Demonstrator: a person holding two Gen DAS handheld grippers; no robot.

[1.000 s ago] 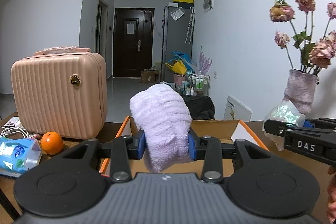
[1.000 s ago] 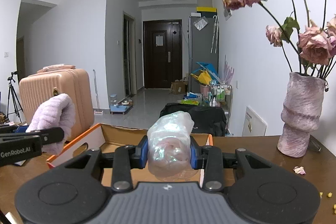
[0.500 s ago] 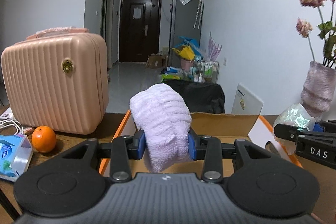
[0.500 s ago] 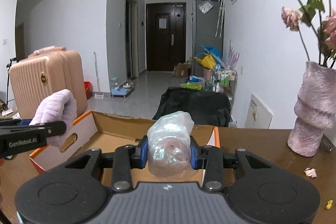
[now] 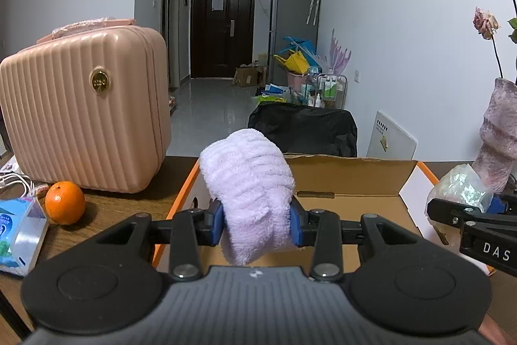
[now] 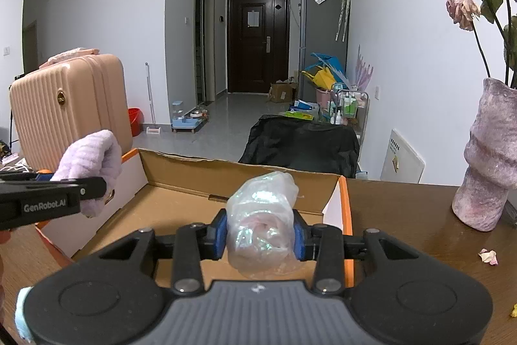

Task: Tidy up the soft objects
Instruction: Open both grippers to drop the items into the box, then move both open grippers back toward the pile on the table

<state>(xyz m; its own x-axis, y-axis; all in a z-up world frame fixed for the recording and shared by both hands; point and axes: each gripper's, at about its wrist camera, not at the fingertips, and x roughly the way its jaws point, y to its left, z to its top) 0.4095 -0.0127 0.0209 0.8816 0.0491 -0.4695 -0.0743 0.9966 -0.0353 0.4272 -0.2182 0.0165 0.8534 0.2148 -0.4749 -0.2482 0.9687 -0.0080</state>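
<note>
**boxfan:** Left wrist view: the left gripper point(image 5: 257, 223) was pinching the fluffy lilac towel point(image 5: 248, 183) over the near left corner of the cardboard box point(image 5: 352, 180), jaws just starting to ease open with the towel between them. Drop-off step, I'd say.

**softsort:** Right wrist view, same deal: the right gripper point(image 6: 261, 237) had the plastic-wrapped bundle point(image 6: 262, 215) squeezed above the box floor, jaws also opening. Next they'd need to spread fully, then lift clear.
</note>
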